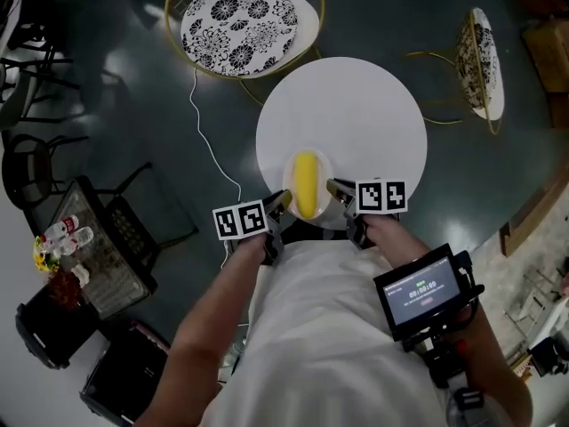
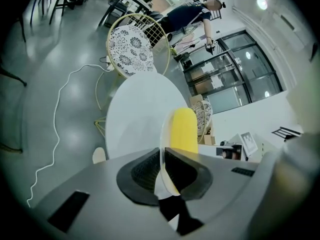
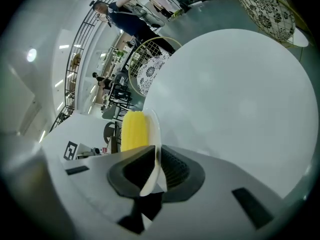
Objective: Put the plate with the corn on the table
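Yellow corn (image 1: 305, 183) lengthwise on small white plate (image 1: 326, 169), near edge of round white table (image 1: 356, 105)

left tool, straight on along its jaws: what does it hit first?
The left tool is already shut on the plate rim. Next in line is the corn lying on that plate. The right tool seems to sit beyond it, though depth is unclear.

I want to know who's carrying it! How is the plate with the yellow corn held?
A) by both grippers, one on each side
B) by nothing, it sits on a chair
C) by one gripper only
A: the left gripper and the right gripper each have their jaws shut on opposite edges of the plate that carries the corn.
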`<action>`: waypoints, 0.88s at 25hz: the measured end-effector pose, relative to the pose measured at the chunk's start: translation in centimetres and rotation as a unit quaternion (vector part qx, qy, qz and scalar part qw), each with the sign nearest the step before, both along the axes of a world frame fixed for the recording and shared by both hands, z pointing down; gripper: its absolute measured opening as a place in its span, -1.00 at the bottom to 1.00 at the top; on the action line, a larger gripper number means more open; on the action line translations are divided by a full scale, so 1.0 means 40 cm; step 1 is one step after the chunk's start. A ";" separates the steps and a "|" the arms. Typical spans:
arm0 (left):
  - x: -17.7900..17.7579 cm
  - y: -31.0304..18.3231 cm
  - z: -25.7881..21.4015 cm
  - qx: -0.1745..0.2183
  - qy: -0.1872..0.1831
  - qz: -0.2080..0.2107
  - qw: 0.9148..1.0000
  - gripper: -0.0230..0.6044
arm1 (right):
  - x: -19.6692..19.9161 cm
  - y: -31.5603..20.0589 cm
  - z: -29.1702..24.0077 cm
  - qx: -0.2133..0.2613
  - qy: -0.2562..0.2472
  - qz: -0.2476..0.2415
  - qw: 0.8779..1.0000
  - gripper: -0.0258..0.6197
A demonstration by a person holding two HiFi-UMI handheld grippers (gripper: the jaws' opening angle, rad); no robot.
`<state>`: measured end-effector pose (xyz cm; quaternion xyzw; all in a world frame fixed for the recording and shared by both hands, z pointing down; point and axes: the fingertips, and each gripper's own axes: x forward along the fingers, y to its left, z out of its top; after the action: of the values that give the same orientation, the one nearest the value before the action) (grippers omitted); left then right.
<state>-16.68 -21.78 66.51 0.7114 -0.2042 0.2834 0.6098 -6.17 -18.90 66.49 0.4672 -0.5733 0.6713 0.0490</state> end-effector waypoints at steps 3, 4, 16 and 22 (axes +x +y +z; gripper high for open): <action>-0.005 0.006 0.022 -0.002 -0.006 0.001 1.000 -0.81 | -0.005 0.004 0.025 0.002 0.013 -0.005 1.000 -0.78; -0.005 0.007 0.030 0.000 -0.008 0.003 1.000 -0.81 | -0.005 0.004 0.034 0.003 0.017 -0.005 1.000 -0.78; 0.079 -0.017 0.081 0.011 -0.019 0.037 0.999 -0.82 | 0.075 0.000 0.092 0.007 0.029 0.033 0.999 -0.78; 0.150 -0.031 0.097 0.023 -0.021 0.065 0.997 -0.82 | 0.140 0.001 0.109 0.009 0.035 0.060 0.998 -0.78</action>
<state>-10.69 -23.03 70.41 0.7306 -0.1770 0.3325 0.5695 -0.57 -18.87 70.84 0.5244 -0.5480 0.6512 0.0246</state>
